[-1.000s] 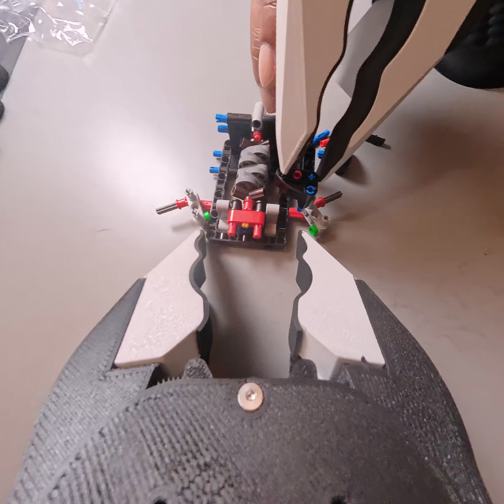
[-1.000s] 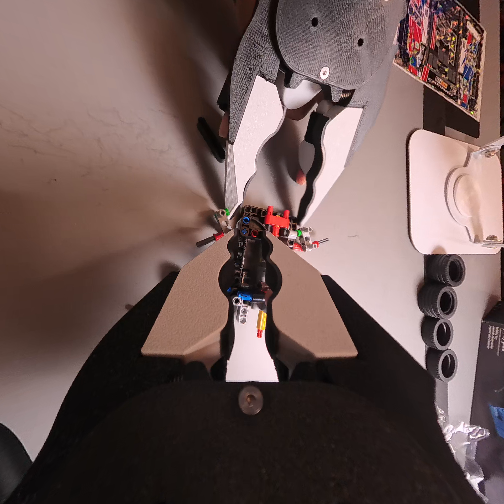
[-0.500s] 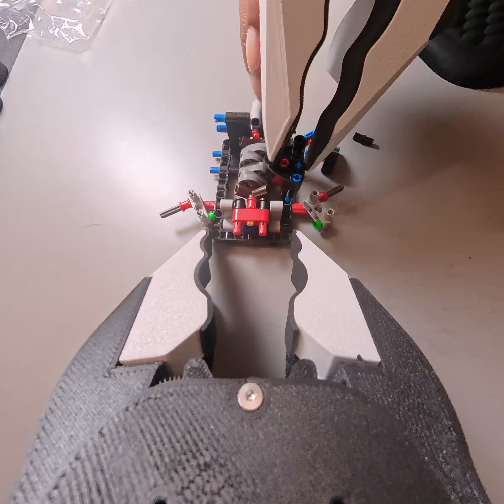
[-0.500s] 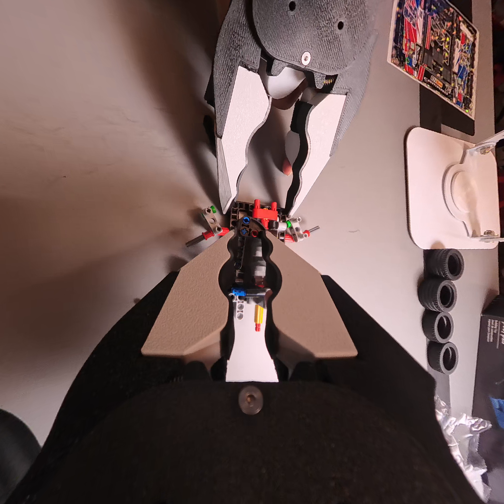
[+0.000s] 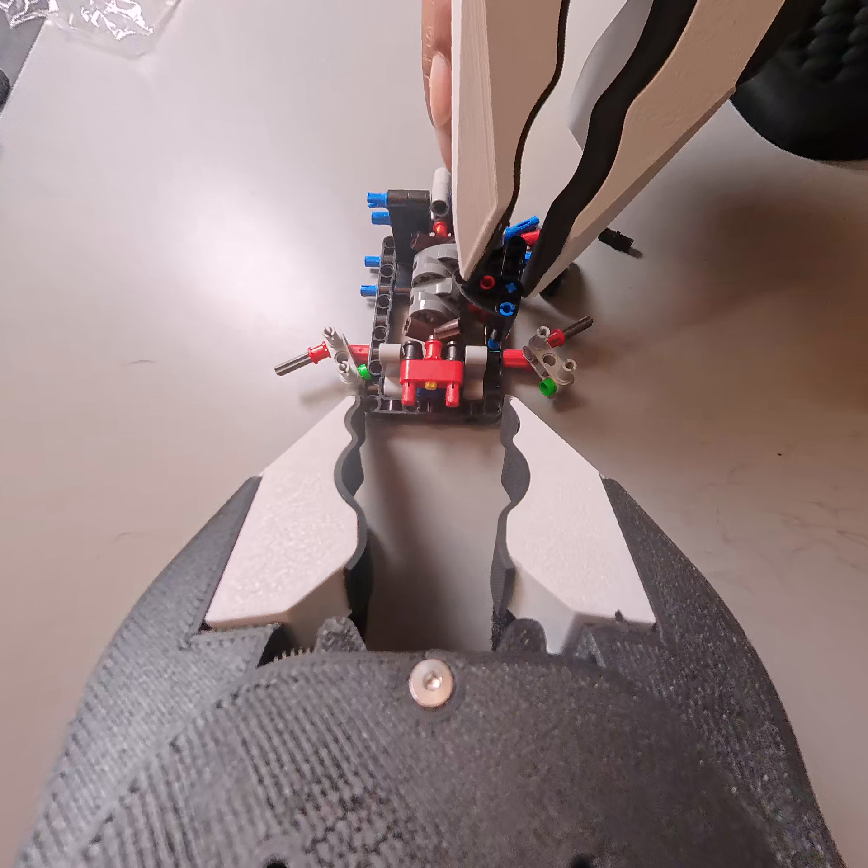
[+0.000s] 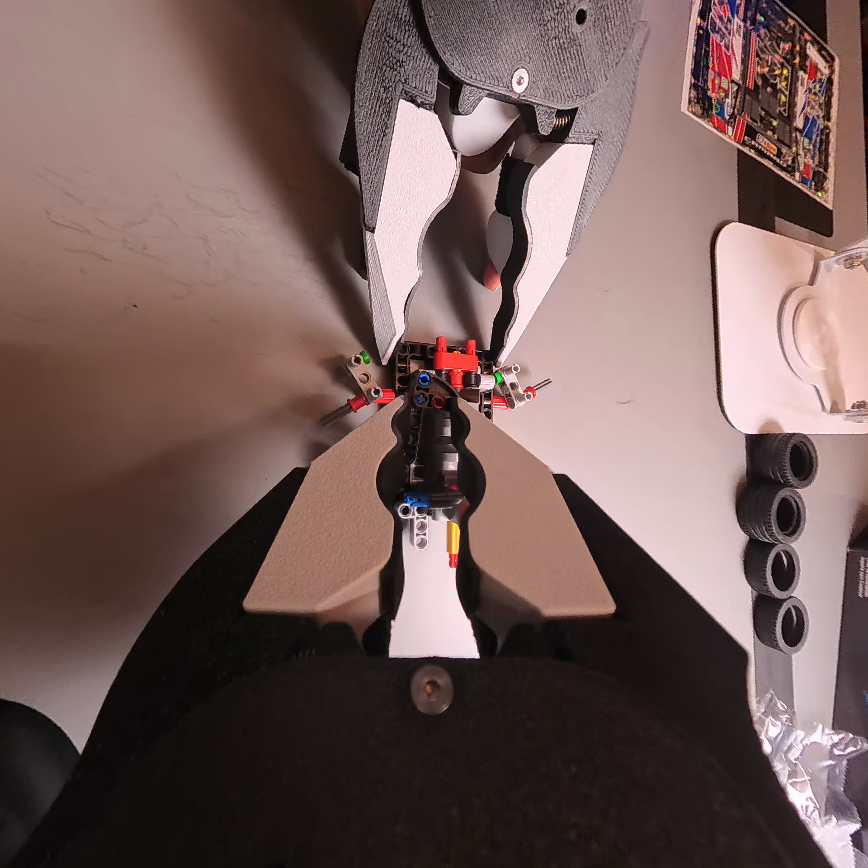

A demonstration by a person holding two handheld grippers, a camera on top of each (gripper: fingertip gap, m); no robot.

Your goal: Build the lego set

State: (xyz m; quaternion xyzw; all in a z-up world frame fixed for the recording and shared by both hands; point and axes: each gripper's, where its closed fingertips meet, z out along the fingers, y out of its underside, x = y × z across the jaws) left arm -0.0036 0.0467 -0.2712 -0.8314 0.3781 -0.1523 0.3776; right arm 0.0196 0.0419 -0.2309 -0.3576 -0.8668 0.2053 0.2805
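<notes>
The lego chassis (image 5: 434,371), a black frame with grey gears, a red block and blue pins, lies on the table. It also shows in the right wrist view (image 6: 453,361). My left gripper (image 5: 432,413) has its fingertips against both sides of the frame's near end. It also shows across the chassis in the right wrist view (image 6: 444,359). My right gripper (image 6: 430,406) is shut on a small black curved piece (image 6: 425,390) with red and blue pins. It holds this black piece (image 5: 493,286) over the chassis's right side, coming down from above in the left wrist view (image 5: 500,282).
Several black tyres (image 6: 775,516) stand in a row at the right, beside a white pad (image 6: 751,329). An instruction booklet (image 6: 761,94) lies at the far right. Crumpled foil (image 6: 822,775) and a dark box (image 6: 855,587) are near. A loose black piece (image 5: 617,239) lies beyond the chassis.
My right gripper has carried the black piece a little leftward, over the chassis. My left gripper's jaws have narrowed onto the frame's end.
</notes>
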